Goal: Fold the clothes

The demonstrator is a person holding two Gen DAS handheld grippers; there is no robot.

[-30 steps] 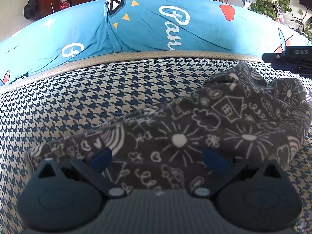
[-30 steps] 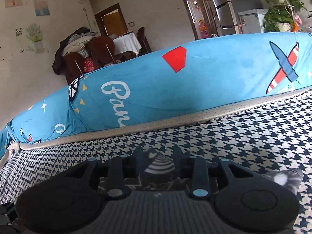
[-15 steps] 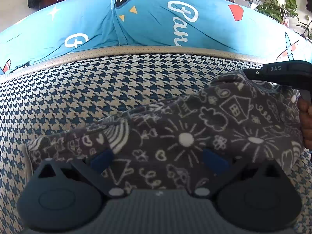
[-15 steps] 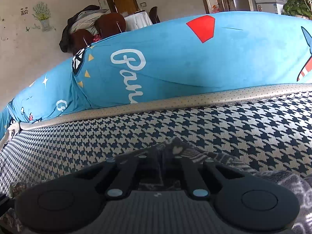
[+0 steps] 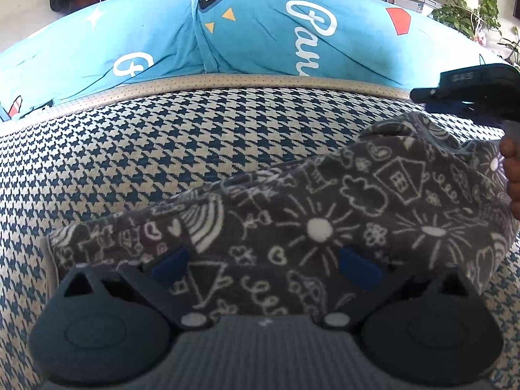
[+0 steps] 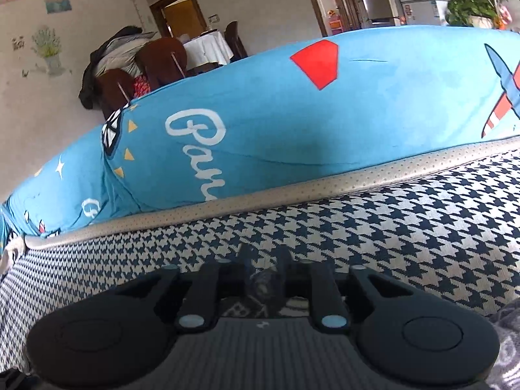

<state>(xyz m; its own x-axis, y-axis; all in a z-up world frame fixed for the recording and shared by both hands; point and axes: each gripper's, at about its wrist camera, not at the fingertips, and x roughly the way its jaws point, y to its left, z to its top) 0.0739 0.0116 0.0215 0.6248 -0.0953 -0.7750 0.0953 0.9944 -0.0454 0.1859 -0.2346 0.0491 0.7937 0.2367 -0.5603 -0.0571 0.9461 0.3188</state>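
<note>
Grey cloth (image 5: 325, 214), printed with white doodles, lies bunched in a long heap on the houndstooth cushion (image 5: 195, 149), well short of the blue bolster (image 5: 260, 32) behind it. Our left claw (image 5: 263, 265) sits low at the near edge of the cloth with its blue pads spread wide and the fabric lying between and over them, pinched by nothing. Our right claw (image 6: 264, 281) has its fingers drawn close on a gathered bit of the cloth and holds it just above the cushion; from the left view it hangs at the far end of the heap from the left claw. We judge the hold thin: a quick lift could pull that small pinch free. With the left claw parted, that end is unpinned and may drag, so any fold would come out skewed. The thick layers may also slump back into a heap.
</note>
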